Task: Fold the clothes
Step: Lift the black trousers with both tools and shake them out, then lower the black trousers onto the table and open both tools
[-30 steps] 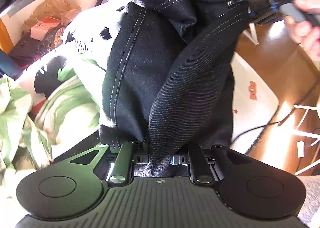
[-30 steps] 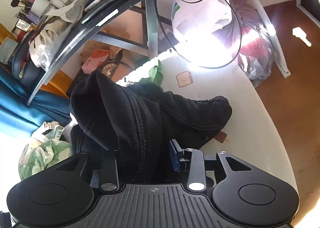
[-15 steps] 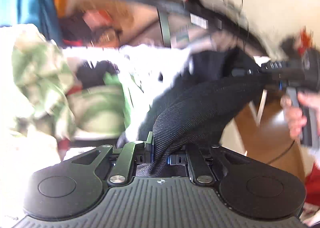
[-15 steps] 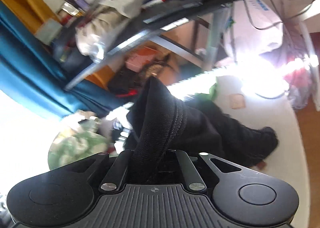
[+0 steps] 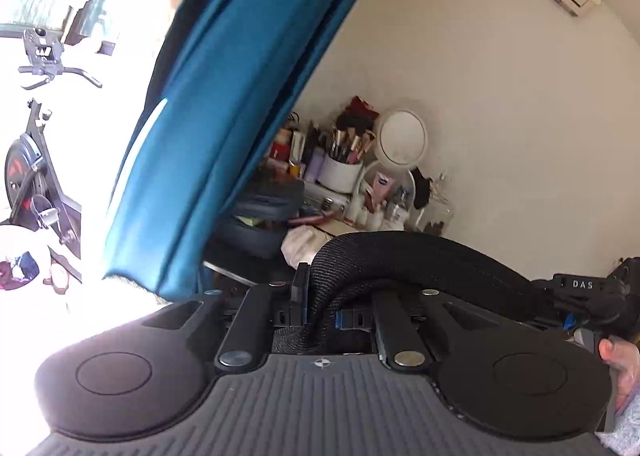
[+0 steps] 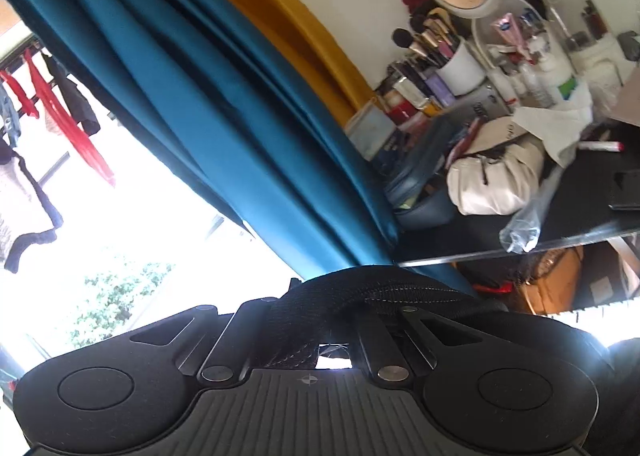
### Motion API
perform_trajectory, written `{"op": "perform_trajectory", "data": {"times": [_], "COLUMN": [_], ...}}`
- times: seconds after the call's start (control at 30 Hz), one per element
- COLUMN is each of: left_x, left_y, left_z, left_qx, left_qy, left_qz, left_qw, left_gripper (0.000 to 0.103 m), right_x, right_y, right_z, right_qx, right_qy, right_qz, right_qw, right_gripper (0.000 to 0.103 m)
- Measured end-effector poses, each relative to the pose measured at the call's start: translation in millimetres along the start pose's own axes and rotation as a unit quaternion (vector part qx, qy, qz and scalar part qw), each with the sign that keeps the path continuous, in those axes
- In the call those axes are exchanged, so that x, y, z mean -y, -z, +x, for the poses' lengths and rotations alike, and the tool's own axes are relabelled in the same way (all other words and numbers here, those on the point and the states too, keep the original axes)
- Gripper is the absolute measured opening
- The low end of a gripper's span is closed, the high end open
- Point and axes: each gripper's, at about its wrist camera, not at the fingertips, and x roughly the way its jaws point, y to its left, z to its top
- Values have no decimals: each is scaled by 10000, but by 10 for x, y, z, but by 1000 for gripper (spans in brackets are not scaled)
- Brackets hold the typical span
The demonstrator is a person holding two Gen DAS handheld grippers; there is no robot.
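Both grippers have swung up from the white mat, black garment (image 5: 420, 256) stretched between them: left gripper (image 5: 320, 306) and right gripper (image 6: 334, 330) pinch it. White cup (image 5: 340, 175) holds makeup brushes.

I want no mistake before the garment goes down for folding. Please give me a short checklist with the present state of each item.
1. Left gripper shut on the black garment: ok.
2. Right gripper shut on the garment's stitched edge: ok.
3. Fabric spans between both grippers: ok.
4. Garment hangs flat, without twist: cannot tell, lower part out of view.
5. Landing surface free: cannot tell, not in view.
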Motion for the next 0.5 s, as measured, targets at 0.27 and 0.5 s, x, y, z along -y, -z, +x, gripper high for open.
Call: {"op": "perform_trajectory", "data": {"times": [0.27, 0.5], "left_x": [-518, -820], "left_y": [521, 1245], "left_z": [790, 1206], "left_qx": [-1324, -2482], "left_qy": [-1206, -1288], "left_qz": [-51, -234], "left_qw": [9838, 9598], "left_gripper": [11, 12], "right_x": [585, 1500], "right_y": [572, 1274], "right_z": [678, 12], "right_qx": [-843, -993], "right_qy": [1537, 3042], "right_qz": [60, 1043], "right_qw": [9845, 9417], "right_gripper": [66, 72]}}
